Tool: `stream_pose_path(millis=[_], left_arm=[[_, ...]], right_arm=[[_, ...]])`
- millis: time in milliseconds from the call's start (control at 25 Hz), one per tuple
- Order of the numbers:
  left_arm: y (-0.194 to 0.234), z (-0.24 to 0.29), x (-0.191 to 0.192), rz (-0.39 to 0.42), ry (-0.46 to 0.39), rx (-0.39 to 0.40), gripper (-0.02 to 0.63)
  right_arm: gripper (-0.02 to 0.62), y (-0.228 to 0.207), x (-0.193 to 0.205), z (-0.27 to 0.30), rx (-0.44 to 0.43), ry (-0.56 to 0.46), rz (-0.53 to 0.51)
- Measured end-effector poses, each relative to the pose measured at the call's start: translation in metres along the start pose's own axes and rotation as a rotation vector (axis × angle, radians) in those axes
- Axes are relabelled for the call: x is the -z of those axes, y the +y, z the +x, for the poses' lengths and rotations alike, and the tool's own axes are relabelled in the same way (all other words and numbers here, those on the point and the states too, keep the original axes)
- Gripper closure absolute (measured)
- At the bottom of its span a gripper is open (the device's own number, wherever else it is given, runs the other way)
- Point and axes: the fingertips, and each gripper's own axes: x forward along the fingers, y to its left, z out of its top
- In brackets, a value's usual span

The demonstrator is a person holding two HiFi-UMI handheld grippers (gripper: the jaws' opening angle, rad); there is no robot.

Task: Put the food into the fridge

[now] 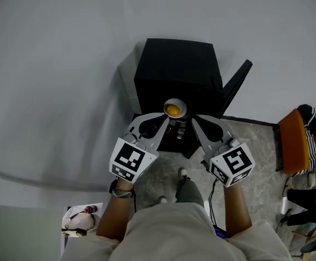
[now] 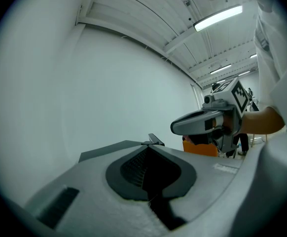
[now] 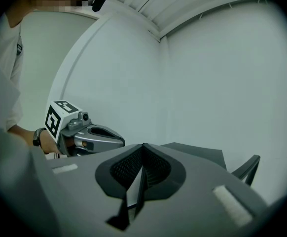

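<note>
Black fridge (image 1: pixel 174 69), door (image 1: pixel 237 83) open at its right. Metal bowl (image 1: pixel 183 112) of orange food (image 1: pixel 173 111) sits at the fridge's front edge, between the tips of the left gripper (image 1: pixel 159 125) and right gripper (image 1: pixel 196 122); on top or inside, unclear. Left gripper view: jaws pressed together, nothing between, right gripper beyond. Right gripper view: jaws closed, empty, fridge top ahead.
</note>
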Motion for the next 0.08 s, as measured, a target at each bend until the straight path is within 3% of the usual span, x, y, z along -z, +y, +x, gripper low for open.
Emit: stream_pose_path(millis=[80], left_arm=[[0.0009,0.0014,-0.0001,0.001,-0.001,0.002,0.601]], right_arm=[[0.592,-0.0003,0.0005,0.0017,-0.003,0.0,0.001]])
